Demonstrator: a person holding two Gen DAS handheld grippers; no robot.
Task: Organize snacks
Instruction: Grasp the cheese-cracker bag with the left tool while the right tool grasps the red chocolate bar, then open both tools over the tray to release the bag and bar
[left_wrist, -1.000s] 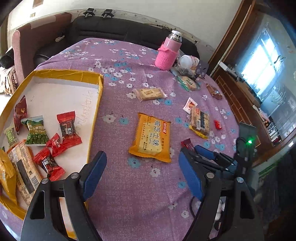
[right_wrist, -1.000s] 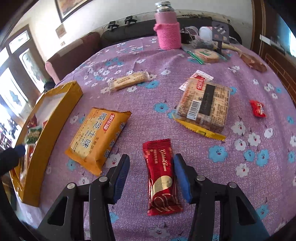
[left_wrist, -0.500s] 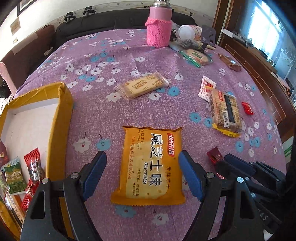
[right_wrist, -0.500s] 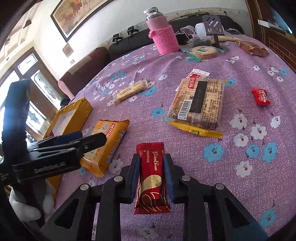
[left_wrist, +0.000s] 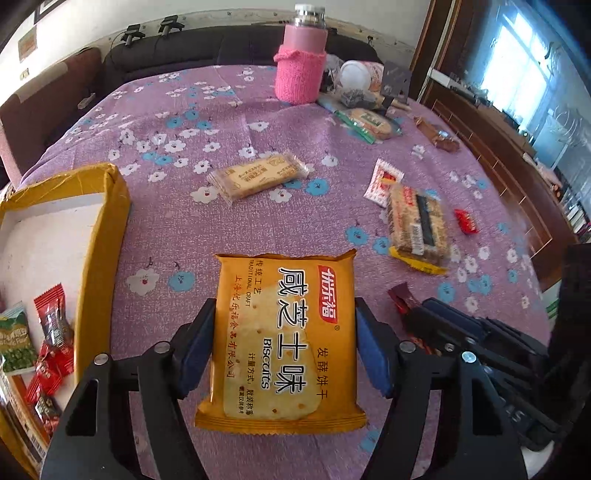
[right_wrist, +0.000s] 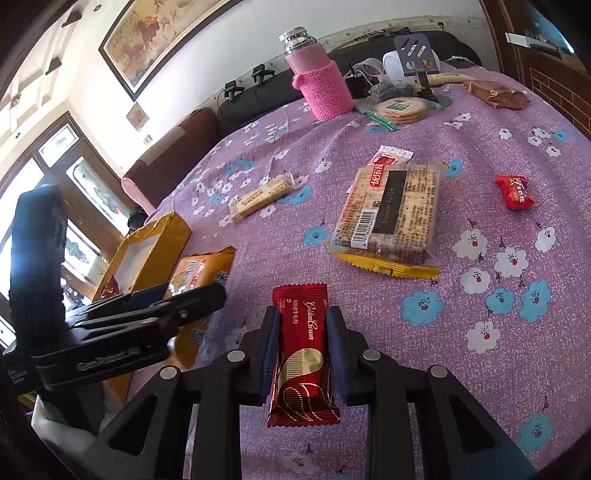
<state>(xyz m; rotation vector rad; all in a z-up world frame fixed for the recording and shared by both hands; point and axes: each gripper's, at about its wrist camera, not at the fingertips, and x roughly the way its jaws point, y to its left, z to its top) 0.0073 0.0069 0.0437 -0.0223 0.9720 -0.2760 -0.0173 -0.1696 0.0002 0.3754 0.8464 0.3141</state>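
my left gripper (left_wrist: 282, 349) has just been closing its blue fingers (left_wrist: 195, 350) on the yellow biscuit pack (left_wrist: 282, 343), and they now touch both long sides. the pack lies flat on the purple desk (left_wrist: 184, 122), and its long way points away from me. my right gripper (right_wrist: 303, 354) squeezes the red chocolate bar (right_wrist: 301, 354) at its middle. the bar also points away from me. the yellow box (left_wrist: 107, 236) with snacks sits just left of the biscuit pack.
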